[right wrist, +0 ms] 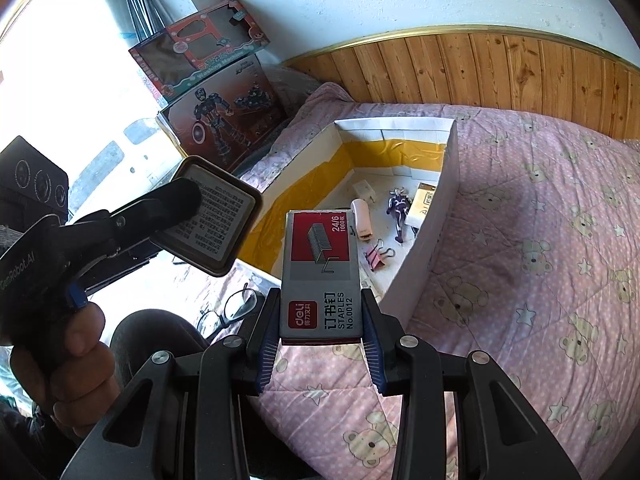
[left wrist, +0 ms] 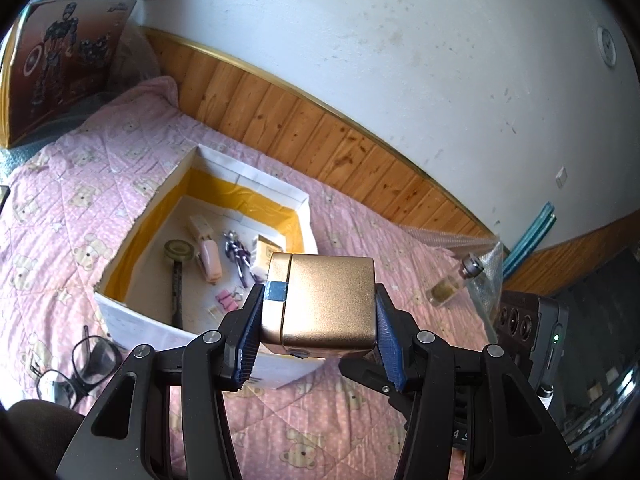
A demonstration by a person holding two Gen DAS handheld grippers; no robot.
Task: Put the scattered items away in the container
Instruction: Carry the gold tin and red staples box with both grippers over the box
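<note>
Right gripper [right wrist: 320,320] clamped on a staples box [right wrist: 318,276], held above the pink quilt [right wrist: 520,240] just short of the white container [right wrist: 432,236]. Left gripper [right wrist: 176,208] at frame left grips a gold tin [right wrist: 220,228], printed underside facing the camera, hand [right wrist: 68,364] on its handle. Inside the container: pink stapler [right wrist: 362,220], purple figure [right wrist: 398,212], pink binder clip [right wrist: 376,258]; eyeglasses [right wrist: 236,308] on the quilt beside the container's near corner.

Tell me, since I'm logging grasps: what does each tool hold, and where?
Left tool: gold tin, pinched across its two opposite side walls. Right tool: staples box, clamped on its long side edges near the end closest to the camera.
</note>
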